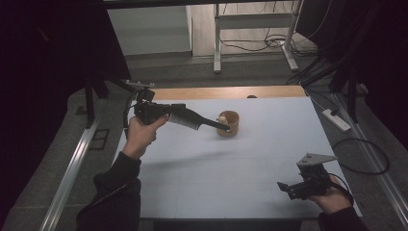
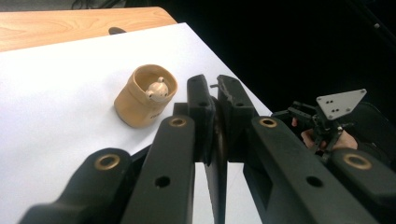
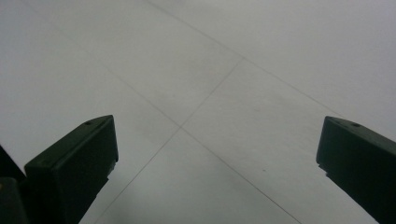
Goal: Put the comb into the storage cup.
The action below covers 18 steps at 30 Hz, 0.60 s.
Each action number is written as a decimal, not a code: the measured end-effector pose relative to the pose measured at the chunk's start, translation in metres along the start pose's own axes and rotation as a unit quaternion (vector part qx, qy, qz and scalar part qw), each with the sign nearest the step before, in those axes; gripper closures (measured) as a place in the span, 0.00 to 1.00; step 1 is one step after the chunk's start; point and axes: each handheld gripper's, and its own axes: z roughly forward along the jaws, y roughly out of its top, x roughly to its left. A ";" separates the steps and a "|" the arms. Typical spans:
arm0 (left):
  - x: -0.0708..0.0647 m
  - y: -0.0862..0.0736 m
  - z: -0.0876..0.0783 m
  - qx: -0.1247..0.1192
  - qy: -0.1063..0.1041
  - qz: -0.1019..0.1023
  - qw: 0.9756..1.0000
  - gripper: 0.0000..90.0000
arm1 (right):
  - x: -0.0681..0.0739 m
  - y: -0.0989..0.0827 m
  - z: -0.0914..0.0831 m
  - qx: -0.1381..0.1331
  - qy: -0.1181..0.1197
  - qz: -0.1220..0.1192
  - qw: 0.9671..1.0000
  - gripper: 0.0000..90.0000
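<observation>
Near the worktop's (image 1: 231, 173) far middle stands a small tan cup (image 1: 229, 123) with a little figure inside. Left claw (image 1: 222, 127), clamped together and empty, points at its rim. Right claw (image 1: 284, 187) hangs wide apart, well away. Likely light, stiff, tippable; best pinched across the wall at the rim.

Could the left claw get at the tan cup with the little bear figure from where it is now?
Probably yes. The left claw is shut, its tips right beside the tan cup, with nothing between them on the white table. It would have to open first to grasp.
</observation>
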 end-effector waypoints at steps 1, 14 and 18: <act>0.000 0.001 0.000 0.000 0.001 0.000 1.000 0.92 | -0.001 -0.001 -0.003 0.002 -0.003 0.007 1.000 0.00; 0.008 0.008 -0.007 -0.009 0.022 -0.008 1.000 0.92 | -0.001 -0.009 -0.015 0.021 -0.035 0.026 0.999 0.00; 0.009 0.012 -0.008 -0.010 0.029 -0.010 0.999 0.92 | -0.001 -0.011 -0.018 0.024 -0.037 0.029 0.999 0.00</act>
